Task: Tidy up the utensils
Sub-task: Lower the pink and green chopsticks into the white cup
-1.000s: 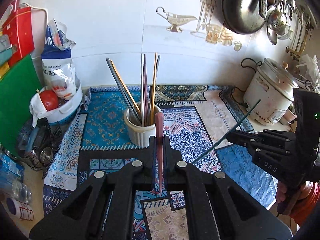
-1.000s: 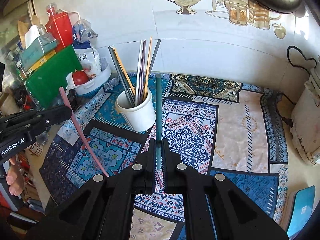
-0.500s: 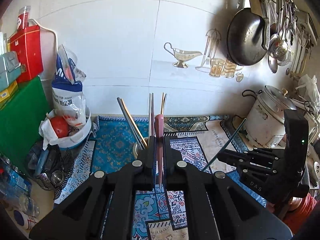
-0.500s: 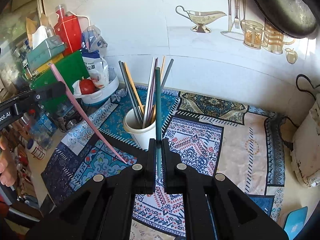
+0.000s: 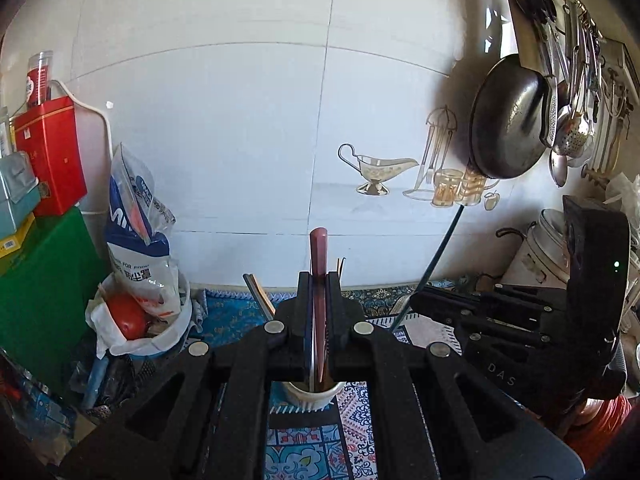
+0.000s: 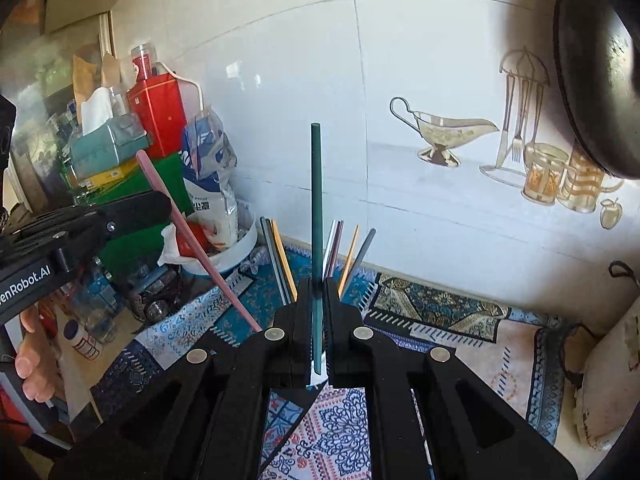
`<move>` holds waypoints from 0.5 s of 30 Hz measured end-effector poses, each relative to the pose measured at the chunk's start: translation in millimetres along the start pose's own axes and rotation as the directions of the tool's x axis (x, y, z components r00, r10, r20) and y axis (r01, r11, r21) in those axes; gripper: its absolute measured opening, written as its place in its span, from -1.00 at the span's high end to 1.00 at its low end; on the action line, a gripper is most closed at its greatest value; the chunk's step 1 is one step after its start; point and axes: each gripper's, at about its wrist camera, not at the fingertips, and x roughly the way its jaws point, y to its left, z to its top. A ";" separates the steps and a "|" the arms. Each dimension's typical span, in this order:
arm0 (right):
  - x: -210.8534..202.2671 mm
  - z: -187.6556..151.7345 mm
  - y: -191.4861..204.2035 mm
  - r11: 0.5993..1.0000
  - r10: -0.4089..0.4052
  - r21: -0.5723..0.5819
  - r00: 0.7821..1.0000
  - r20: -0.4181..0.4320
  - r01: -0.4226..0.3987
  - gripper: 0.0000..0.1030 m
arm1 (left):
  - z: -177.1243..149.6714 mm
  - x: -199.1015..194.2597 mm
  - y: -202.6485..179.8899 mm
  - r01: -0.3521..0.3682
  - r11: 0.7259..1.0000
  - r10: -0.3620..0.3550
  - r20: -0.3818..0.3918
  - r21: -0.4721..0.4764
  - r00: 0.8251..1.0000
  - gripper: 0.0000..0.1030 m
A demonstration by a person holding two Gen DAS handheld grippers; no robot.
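Carrying one chopstick per claw: pink chopstick [image 5: 318, 280] clenched in left gripper [image 5: 319, 320], teal chopstick [image 6: 316, 240] clenched in right gripper [image 6: 317, 320], both above the white cup [image 5: 312, 396] w/ other sticks. Step looks like drop-off; next needs tips lined up over cup opening, then lowering + letting go

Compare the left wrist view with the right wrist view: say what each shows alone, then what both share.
Only the left wrist view shows the hanging strainer, the white pot and the cup's rim.

Only the right wrist view shows the tissue box, the person's fingers and the full fan of sticks in the cup.

Both show the left hand-held gripper shut on the pink chopstick, the right hand-held gripper shut on the green chopstick, the red tin and the dark pan.
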 end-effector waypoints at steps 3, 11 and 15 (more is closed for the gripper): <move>14.9 8.1 0.4 1.000 0.018 -0.005 1.000 0.000 -0.018 0.92 | 1.5 12.9 4.1 -0.016 1.000 0.016 -0.009 0.000 1.000 0.93; 69.5 -0.9 -0.9 0.997 0.075 -0.002 0.993 -0.094 -0.076 0.92 | -17.4 62.1 24.9 -0.052 0.998 0.049 -0.111 -0.028 0.993 0.93; 94.9 -11.5 -1.0 0.996 0.092 -0.002 0.983 -0.156 -0.094 0.92 | -29.0 84.6 34.0 -0.058 0.997 0.049 -0.177 -0.048 0.983 0.93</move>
